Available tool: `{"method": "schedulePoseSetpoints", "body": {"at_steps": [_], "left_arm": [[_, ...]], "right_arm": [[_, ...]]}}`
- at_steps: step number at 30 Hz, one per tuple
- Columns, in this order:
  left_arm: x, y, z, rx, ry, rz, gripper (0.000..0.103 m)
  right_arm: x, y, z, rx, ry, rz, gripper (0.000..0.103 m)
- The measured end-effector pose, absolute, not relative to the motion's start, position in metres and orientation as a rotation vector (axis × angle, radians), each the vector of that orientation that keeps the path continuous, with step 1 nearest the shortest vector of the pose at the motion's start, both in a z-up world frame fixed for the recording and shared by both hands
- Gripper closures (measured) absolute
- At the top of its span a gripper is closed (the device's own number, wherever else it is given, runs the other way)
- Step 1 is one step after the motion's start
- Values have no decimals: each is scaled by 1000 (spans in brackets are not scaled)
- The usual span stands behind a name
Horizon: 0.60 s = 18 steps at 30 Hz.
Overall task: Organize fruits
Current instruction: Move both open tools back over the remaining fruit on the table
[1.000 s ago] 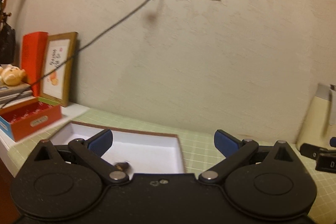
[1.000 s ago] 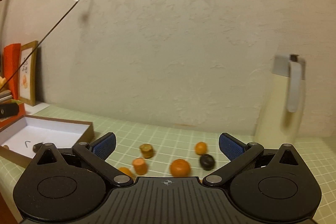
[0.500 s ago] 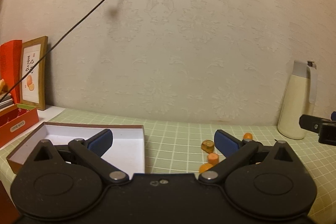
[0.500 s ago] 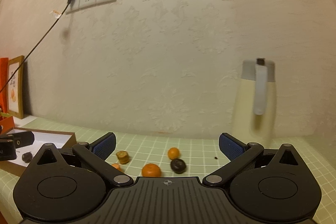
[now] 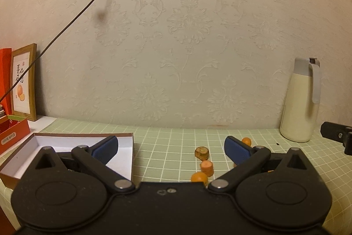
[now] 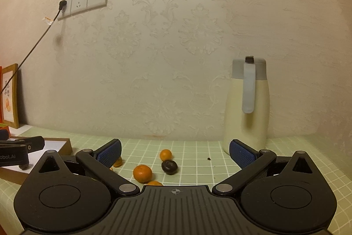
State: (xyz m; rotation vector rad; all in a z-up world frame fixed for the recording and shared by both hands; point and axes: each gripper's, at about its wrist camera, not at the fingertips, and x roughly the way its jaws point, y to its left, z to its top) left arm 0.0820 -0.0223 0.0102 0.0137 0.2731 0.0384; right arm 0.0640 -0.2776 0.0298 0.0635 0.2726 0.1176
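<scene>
Left wrist view: the left tool (image 5: 171,148) is held low over the bench (image 5: 167,142), level and facing the wall, its blue-padded fingers (image 5: 105,147) spread wide and grasping nothing. A shallow white-lined box (image 5: 55,142) lies at the bench's left edge; the part of its floor that shows is bare. Right of it, loose on the green grid cloth, lie a brownish cut piece (image 5: 202,152), an orange slice (image 5: 206,166) and a small orange (image 5: 199,177), with another small orange (image 5: 246,141) nearer the wall. A cream jug (image 5: 300,102) stands at the back right.

Right wrist view: the right tool (image 6: 175,152) is likewise level, released and empty. Between its fingers lie two oranges (image 6: 142,173) (image 6: 165,155) and a dark fruit (image 6: 169,166). The left tool's tip (image 6: 19,150) overlaps the box at the left edge.
</scene>
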Motion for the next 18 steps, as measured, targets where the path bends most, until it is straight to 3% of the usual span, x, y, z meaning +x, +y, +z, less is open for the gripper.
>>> {"method": "schedulePoseSetpoints", "body": {"at_steps": [18], "left_arm": [[83,-29,-6,79,295,22,6]], "right_arm": [[86,-262,8,19,403,142,0]]}}
